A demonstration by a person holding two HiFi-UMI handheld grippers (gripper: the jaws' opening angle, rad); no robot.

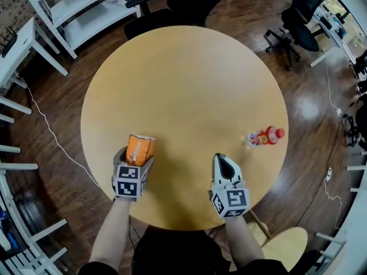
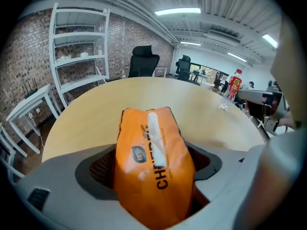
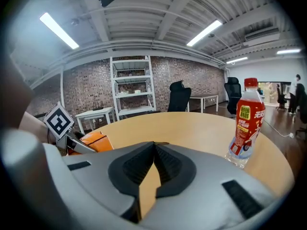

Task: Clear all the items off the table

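Note:
An orange snack bag sits between the jaws of my left gripper near the front left of the round wooden table. In the left gripper view the bag fills the gap between the jaws, which press on both its sides. My right gripper hovers at the front right of the table, shut with nothing in it; its pads meet at the tips. A clear bottle with a red label and cap stands near the table's right edge, to the right of that gripper and apart from it.
White shelving stands beyond the table at the far left. Black office chairs are at the far side and far right. A wooden stool is by my right side. A white cable trails on the floor at left.

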